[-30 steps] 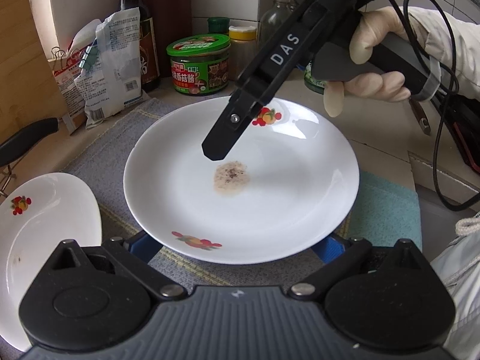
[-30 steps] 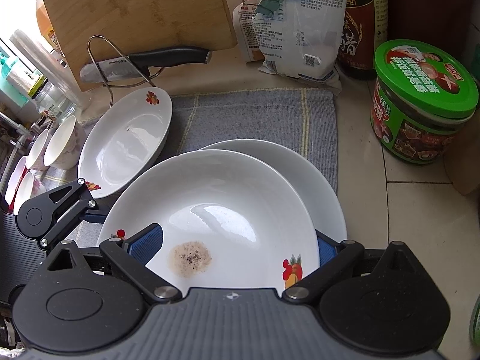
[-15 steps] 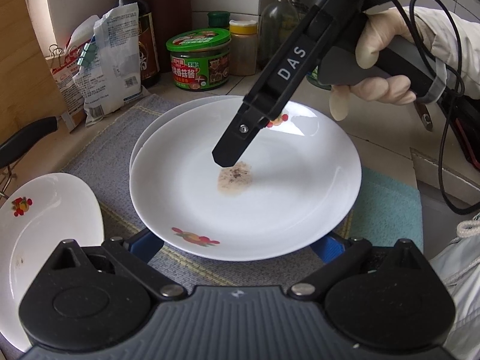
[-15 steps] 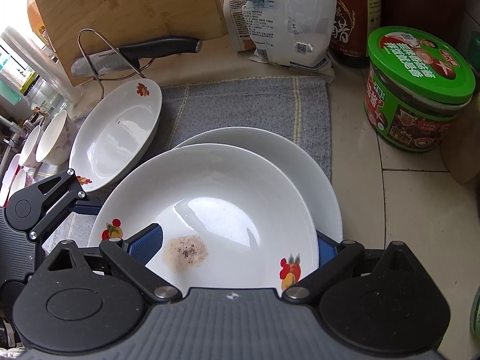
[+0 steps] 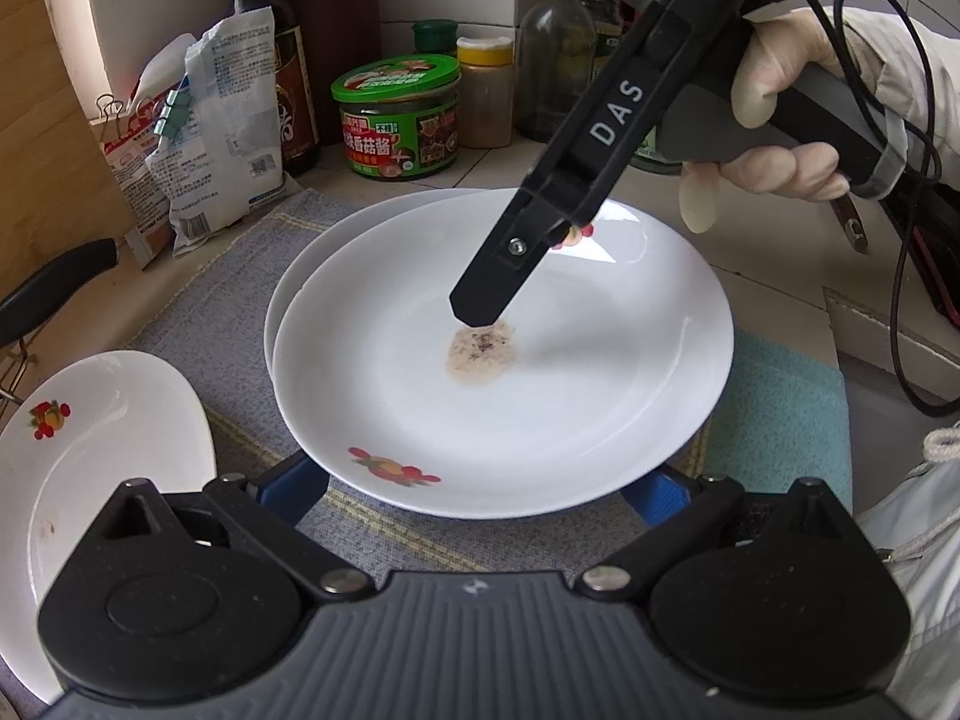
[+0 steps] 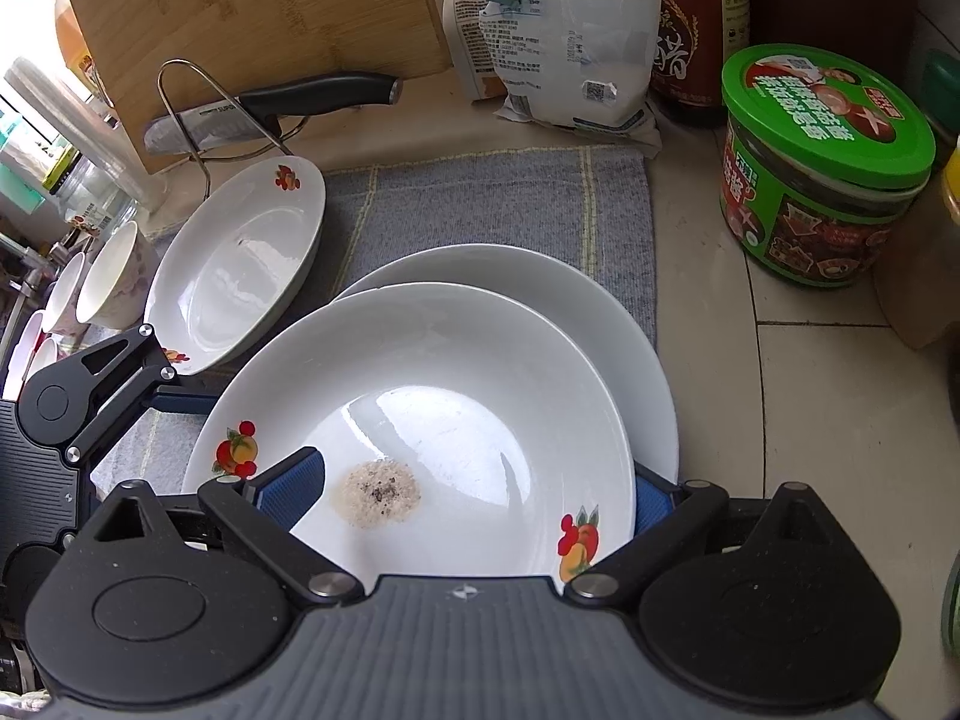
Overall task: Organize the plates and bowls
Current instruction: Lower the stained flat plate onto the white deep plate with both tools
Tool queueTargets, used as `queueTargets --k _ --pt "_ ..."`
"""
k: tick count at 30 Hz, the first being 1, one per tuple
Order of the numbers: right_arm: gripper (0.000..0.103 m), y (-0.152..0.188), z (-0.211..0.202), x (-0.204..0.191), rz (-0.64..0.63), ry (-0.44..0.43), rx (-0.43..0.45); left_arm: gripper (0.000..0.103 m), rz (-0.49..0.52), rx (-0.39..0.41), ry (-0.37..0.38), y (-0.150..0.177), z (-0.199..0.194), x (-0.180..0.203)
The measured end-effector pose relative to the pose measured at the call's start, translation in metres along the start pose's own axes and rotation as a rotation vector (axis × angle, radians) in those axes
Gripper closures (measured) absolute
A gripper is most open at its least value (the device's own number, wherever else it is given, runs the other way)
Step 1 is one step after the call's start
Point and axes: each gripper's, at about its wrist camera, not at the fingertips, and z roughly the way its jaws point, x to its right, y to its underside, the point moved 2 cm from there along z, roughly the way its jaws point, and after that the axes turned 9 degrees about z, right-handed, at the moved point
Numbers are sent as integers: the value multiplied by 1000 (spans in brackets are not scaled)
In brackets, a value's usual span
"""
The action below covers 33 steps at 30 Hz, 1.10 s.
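A white plate with fruit motifs and a brown stain point(image 5: 540, 408) point(image 6: 450, 396) sits just above a second white plate point(image 5: 300, 282) point(image 6: 600, 312), offset from it. My left gripper point(image 5: 474, 489) is open, both blue pads point(image 5: 294, 489) under the stained plate's near rim. My right gripper point(image 6: 468, 495) has its jaws wide apart. Its left pad point(image 6: 288, 486) lies on the plate's inner face, and its right pad point(image 6: 651, 504) is beneath the rim. In the left wrist view its upper finger point(image 5: 498, 276) ends at the stain. A third plate point(image 5: 90, 450) point(image 6: 240, 264) lies to the left.
The plates are on a grey mat point(image 6: 498, 198), with a teal cloth point(image 5: 780, 420) beside it. Behind stand a green-lidded jar point(image 6: 822, 162), clipped bags point(image 6: 570, 30), bottles point(image 5: 264, 60), a cutting board point(image 6: 258, 6) and a knife on a wire rack point(image 6: 288, 102). Bowls point(image 6: 108, 276) sit far left.
The stained plate has shifted off the plate below it together with both grippers, so more of the lower plate's far rim shows now. The jaws look unchanged.
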Motion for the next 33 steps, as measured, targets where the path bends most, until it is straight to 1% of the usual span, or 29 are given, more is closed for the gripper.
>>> queueTargets --k 23,33 --pt "1 9 -17 1 38 2 28 1 25 -16 17 6 6 5" --pt "0 12 -22 0 48 24 38 1 26 -14 23 7 7 6"
